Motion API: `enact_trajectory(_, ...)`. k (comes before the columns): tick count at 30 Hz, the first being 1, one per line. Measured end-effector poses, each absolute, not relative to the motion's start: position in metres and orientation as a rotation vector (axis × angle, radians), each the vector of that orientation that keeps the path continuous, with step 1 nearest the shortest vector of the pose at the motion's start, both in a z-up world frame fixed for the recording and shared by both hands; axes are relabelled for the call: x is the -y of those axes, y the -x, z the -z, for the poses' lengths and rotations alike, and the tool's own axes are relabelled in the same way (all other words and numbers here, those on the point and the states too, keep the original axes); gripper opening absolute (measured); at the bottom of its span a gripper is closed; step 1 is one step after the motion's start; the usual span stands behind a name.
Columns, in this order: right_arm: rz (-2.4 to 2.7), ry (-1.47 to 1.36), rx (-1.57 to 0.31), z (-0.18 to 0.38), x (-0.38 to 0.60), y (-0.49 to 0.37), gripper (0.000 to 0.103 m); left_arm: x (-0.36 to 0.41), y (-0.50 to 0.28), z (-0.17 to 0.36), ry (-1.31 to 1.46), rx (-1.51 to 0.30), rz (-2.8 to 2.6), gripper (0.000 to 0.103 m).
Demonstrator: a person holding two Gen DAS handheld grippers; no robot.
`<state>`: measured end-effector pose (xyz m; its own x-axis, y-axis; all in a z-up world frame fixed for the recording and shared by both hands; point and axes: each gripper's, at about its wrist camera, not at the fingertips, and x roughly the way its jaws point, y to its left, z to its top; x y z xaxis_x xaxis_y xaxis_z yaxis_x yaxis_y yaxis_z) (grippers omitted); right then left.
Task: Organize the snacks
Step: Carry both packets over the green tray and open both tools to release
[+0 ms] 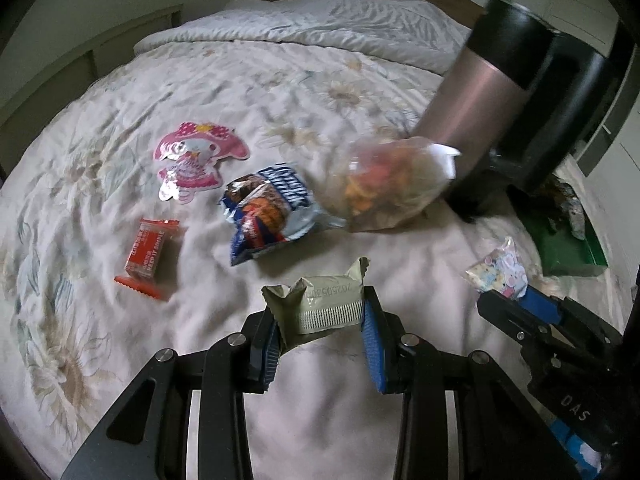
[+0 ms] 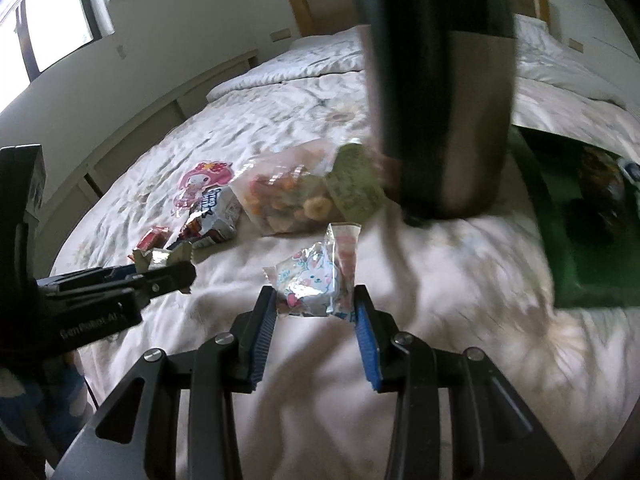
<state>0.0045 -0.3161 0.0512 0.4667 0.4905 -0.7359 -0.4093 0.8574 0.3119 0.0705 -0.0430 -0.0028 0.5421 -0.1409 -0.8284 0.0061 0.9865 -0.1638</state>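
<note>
My left gripper is shut on a small olive-green snack packet, lifted off the bed. My right gripper is shut on a clear pastel packet with a cartoon rabbit, also seen in the left wrist view as the rabbit packet. On the quilt lie a red wrapped bar, a blue cookie bag, a pink cartoon-shaped pouch and a clear bag of mixed snacks. A green box with dark packets in it sits at the right.
A tall pink-and-black tumbler stands on the bed between the snack bag and the green box. The floral quilt covers the whole bed, with a wooden headboard and wall behind. A window is at the left.
</note>
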Motion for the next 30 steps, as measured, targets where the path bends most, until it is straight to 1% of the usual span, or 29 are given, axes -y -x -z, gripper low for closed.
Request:
enact_trajectory(4, -0.491, -0.126, -0.934, -0.058, 0.348, 0.007, 0.025, 0.065, -0.061, -0.007, 0.123, -0.992, 0.133, 0.031)
enact_trajectory(15, -0.234, -0.206, -0.87, -0.085, 0.474, 0.021, 0.025, 0.177, -0.042, -0.032, 0.01, -0.982, 0.375, 0.031)
enact_trajectory(23, -0.089, -0.217, -0.825, -0.098, 0.546, 0.019, 0.025, 0.238, -0.049, -0.052, -0.033, -0.946, 0.468, 0.031)
enact_trajectory(30, -0.041, -0.187, -0.801, -0.101, 0.576, 0.003, 0.025, 0.284, -0.079, -0.058, -0.054, -0.938, 0.504, 0.032)
